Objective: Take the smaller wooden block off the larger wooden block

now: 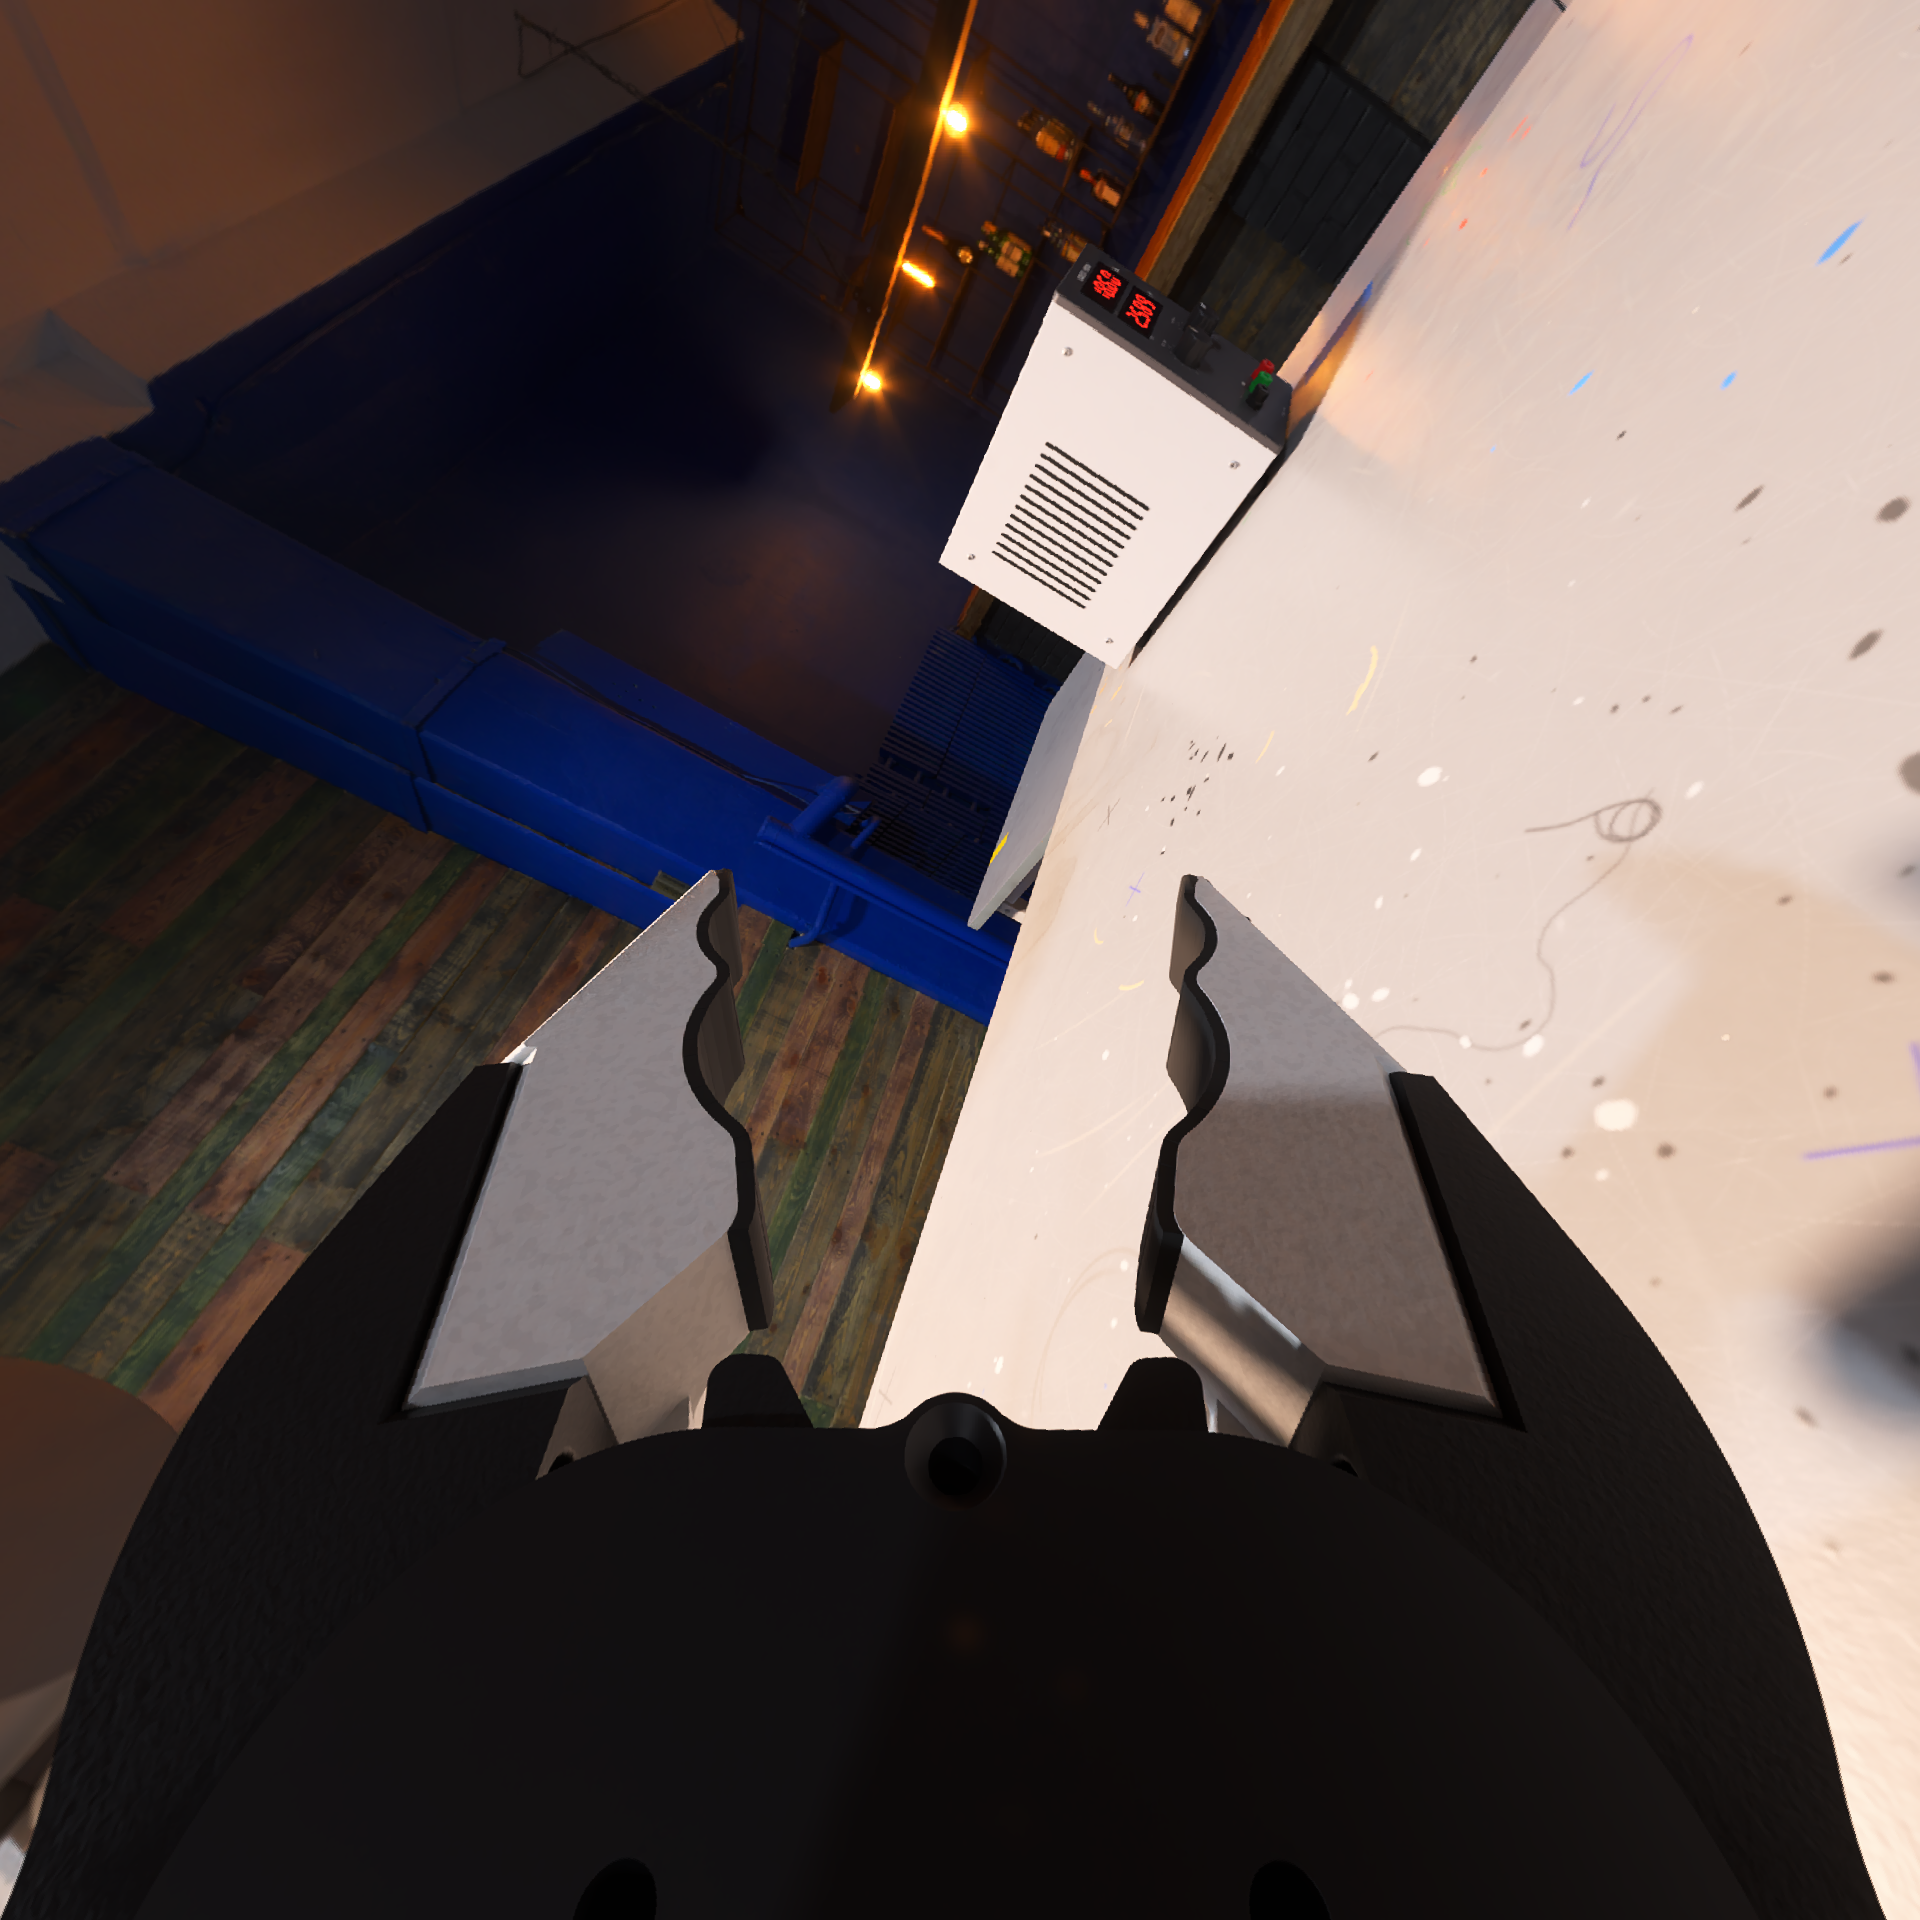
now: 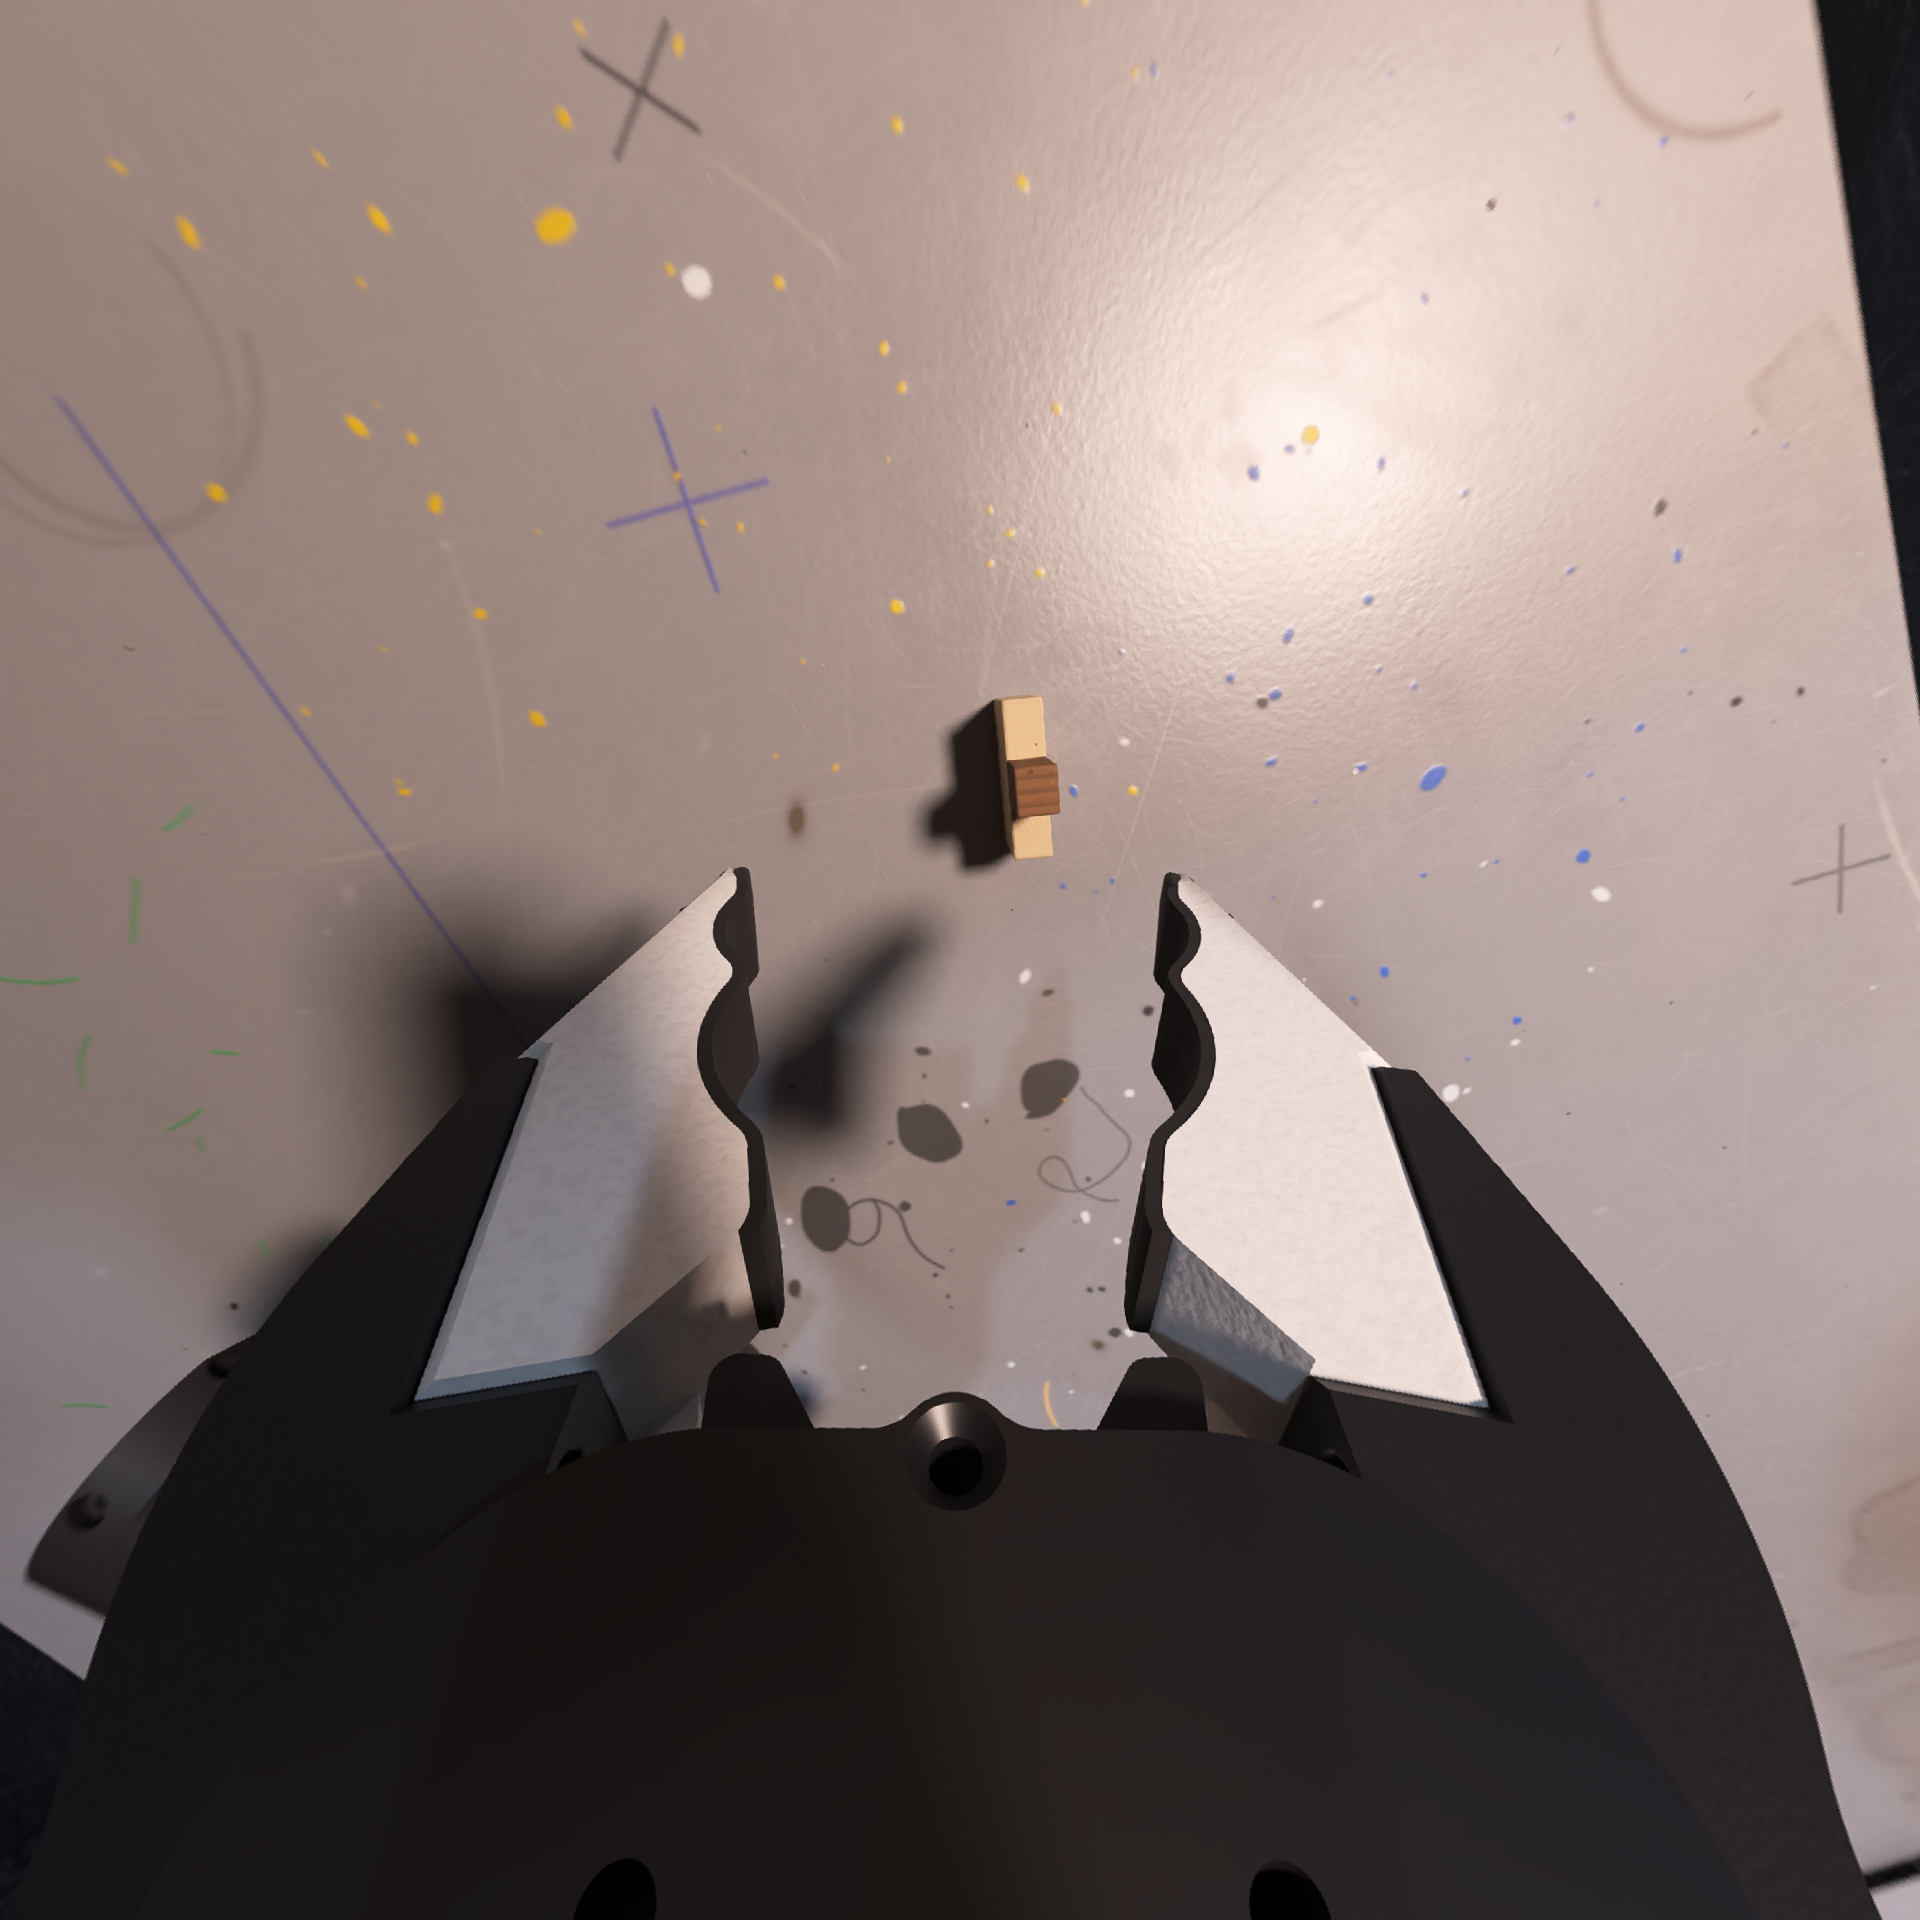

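Note:
In the right wrist view a small dark brown wooden block (image 2: 1035,788) sits on top of a longer pale wooden block (image 2: 1022,727) that lies on the white paint-speckled table (image 2: 1351,520). My right gripper (image 2: 956,883) is open and empty. It hangs high above the table, with the blocks just beyond its fingertips and slightly right of centre. My left gripper (image 1: 954,883) is open and empty at the table's edge (image 1: 1039,894), tilted sideways. No block shows in the left wrist view.
A white box-shaped device (image 1: 1101,478) with vent slits and a dark front panel with red displays stands at the table's edge in the left wrist view. Beyond the edge are a wooden plank floor (image 1: 260,987) and a blue barrier (image 1: 520,748). The table's right edge (image 2: 1860,416) shows in the right wrist view.

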